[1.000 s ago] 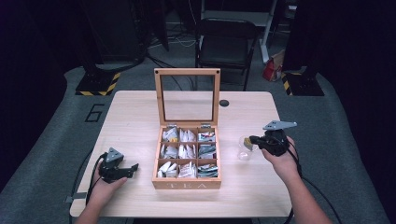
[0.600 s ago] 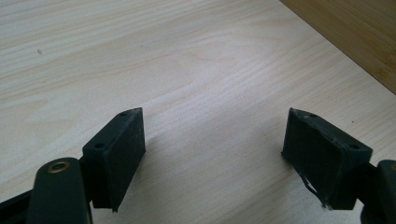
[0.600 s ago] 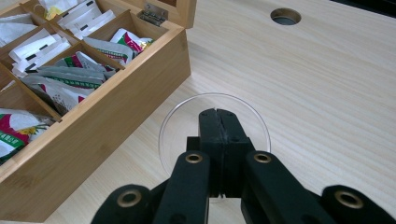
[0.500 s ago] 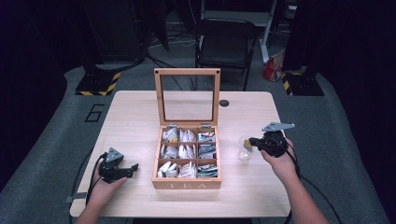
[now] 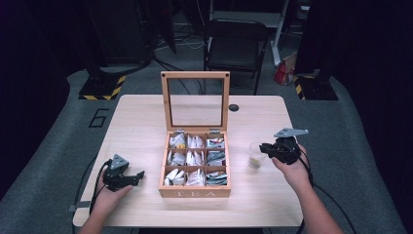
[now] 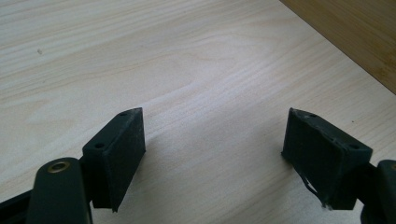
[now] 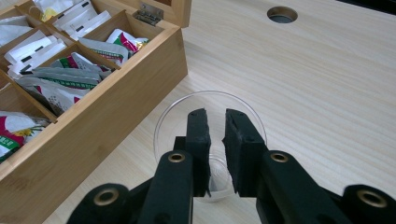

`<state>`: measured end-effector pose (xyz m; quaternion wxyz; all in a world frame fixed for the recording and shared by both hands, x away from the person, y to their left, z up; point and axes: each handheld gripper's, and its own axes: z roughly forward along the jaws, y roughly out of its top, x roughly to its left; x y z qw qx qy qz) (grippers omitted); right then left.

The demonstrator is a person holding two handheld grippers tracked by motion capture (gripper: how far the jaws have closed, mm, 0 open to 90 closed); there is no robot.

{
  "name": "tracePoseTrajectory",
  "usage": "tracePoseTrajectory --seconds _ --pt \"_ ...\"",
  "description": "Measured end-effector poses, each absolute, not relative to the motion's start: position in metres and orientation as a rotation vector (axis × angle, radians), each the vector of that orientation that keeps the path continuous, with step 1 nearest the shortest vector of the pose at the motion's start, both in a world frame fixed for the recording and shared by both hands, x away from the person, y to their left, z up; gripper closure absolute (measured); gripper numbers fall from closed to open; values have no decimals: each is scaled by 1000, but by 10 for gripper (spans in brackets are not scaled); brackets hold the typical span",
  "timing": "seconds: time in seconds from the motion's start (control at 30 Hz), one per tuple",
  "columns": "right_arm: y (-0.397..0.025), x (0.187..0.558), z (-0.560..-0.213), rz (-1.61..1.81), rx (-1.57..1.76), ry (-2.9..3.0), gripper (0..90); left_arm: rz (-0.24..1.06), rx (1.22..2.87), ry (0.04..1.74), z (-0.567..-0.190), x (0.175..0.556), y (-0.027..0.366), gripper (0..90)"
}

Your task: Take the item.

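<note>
An open wooden tea box [image 5: 195, 192] stands mid-table, its glass lid [image 5: 195, 75] upright and its compartments holding several tea bags [image 5: 196, 159]. A clear plastic cup [image 5: 255, 158] stands just right of the box. My right gripper [image 5: 263, 147] hovers over the cup [image 7: 173, 116]. Its jaws [image 7: 215, 120] are almost together, with nothing between them, and point down into the cup beside the box wall [image 7: 116, 107]. My left gripper [image 5: 139, 175] rests low on the table left of the box. Its jaws [image 6: 212, 149] are wide apart over bare wood.
The light wooden table [image 5: 141, 126] has a round cable hole [image 5: 234, 107] behind the box, also seen as the hole [image 7: 282, 15]. A black chair [image 5: 236, 44] stands beyond the far edge. A corner of the box [image 6: 355, 37] lies ahead and right of the left jaws.
My right gripper has shifted only slightly above the cup. The left gripper and the box have not moved.
</note>
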<state>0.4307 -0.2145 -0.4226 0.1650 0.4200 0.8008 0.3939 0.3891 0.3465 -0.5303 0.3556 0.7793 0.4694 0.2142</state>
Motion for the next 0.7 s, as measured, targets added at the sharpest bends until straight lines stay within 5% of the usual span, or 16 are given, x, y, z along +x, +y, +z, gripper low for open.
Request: tracePoseTrajectory --seconds 0.7 --pt "-199 411 -406 1191 1093 2289 650 553 2013 1213 -530 389 346 206"
